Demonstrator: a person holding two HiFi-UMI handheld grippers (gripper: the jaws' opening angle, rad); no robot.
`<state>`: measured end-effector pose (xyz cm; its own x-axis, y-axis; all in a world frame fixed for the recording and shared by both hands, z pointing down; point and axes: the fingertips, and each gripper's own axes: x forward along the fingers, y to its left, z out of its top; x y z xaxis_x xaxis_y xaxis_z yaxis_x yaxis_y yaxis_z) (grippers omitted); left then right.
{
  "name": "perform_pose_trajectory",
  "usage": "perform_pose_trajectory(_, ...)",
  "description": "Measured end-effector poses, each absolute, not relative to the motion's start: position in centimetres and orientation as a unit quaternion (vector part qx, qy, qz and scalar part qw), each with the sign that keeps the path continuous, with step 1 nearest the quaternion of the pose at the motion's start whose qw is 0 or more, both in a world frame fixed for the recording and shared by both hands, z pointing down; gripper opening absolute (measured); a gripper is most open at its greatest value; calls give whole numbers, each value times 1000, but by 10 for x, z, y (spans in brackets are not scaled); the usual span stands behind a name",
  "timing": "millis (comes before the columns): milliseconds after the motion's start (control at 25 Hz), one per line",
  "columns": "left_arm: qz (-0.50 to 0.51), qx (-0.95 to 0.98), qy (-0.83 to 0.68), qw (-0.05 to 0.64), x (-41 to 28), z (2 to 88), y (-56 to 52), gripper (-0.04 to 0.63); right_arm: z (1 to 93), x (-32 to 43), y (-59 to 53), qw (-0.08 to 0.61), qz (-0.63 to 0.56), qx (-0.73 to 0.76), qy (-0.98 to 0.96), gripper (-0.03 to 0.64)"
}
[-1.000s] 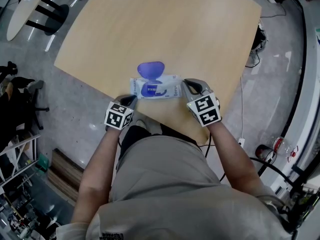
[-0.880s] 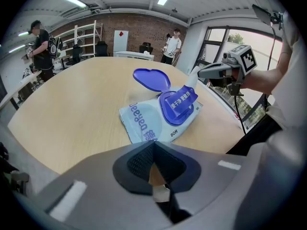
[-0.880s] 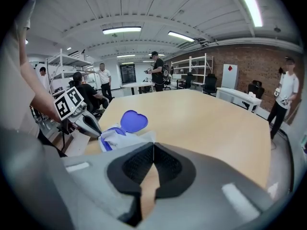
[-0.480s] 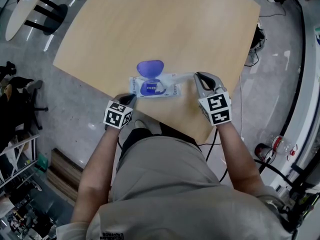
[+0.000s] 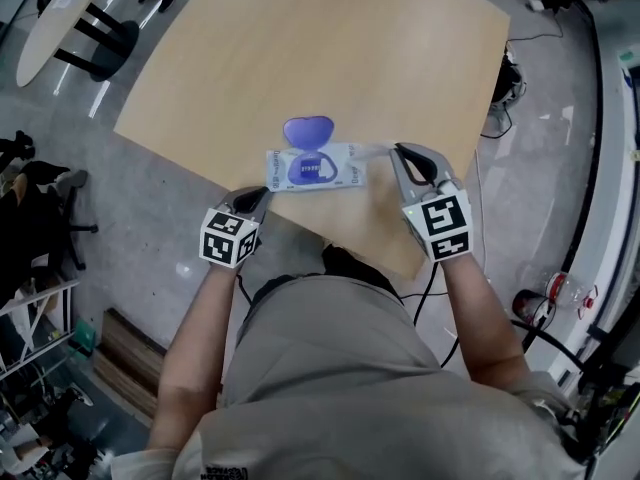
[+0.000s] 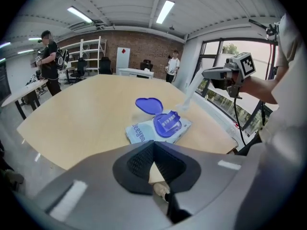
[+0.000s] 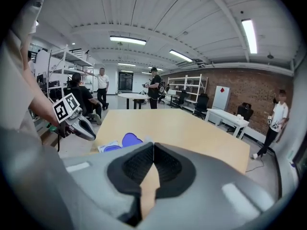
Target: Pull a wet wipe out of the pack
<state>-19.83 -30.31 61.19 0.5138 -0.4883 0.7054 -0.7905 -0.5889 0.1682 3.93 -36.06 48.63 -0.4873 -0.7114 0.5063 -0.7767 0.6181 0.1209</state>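
Movement shows plainly in the head view. My right gripper [image 5: 399, 152] was sitting at the opening of the wet wipe pack [image 5: 335, 173] a second ago and is now standing off to the pack's right. A pale wet wipe [image 5: 377, 150] is stretching between the two. The pack is lying flat near the desk's [image 5: 330, 48] front edge with its blue lid [image 5: 307, 130] flipped open towards the far side. The left gripper [image 5: 260, 196] is hovering just beside the pack's near-left corner.

The left gripper view is showing that gripper's jaws pinched together on nothing, with the pack ahead of them and clear of them. The wipe is rising from the opening as a thin translucent strip up to the right gripper's closed tips, so that gripper is gripping the wipe. I am judging the pull as well under way but not finished, since the tail is still running into the pack. With nothing pinning the pack down, it may start dragging along.

The right gripper view is looking over its own jaws, pressed together. The pack is small at the lower left, beside the left gripper.

The desk is pale wood and is carrying only the pack. Around it I am seeing grey floor [image 5: 150, 218], a white round table [image 5: 40, 13], a brick wall [image 7: 259, 90], metal shelving [image 7: 189, 87], strip lights [image 7: 127, 40] overhead, and several people [image 7: 154, 87] standing well back.
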Motion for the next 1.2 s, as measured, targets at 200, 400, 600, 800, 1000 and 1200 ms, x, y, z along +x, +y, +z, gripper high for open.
perform_pose_trajectory(200, 247, 862, -386, 216, -205, 557, -272, 6, 459, 27, -320, 259, 41, 444, -856, 5)
perform_pose_trajectory(400, 194, 888, -373, 184, -220, 495, -209, 6, 430, 3, -255, 251, 35, 454, -854, 5)
perform_pose_trajectory(600, 153, 906, -361, 159, -240, 441, -138, 6, 400, -26, -178, 233, 36, 458, -857, 5)
perform_pose_trajectory(800, 131, 925, -329, 138, -238, 411, -72, 6, 379, -44, -105, 220, 33, 458, -861, 5)
perform_pose_trajectory(1000, 123, 938, -303, 112, -228, 388, -18, 5, 366, -63, -47, 217, 28, 444, -869, 5)
perform_pose_trajectory(1200, 126, 942, -300, 86, -210, 368, 19, 6, 351, -69, -4, 211, 20, 414, -885, 5)
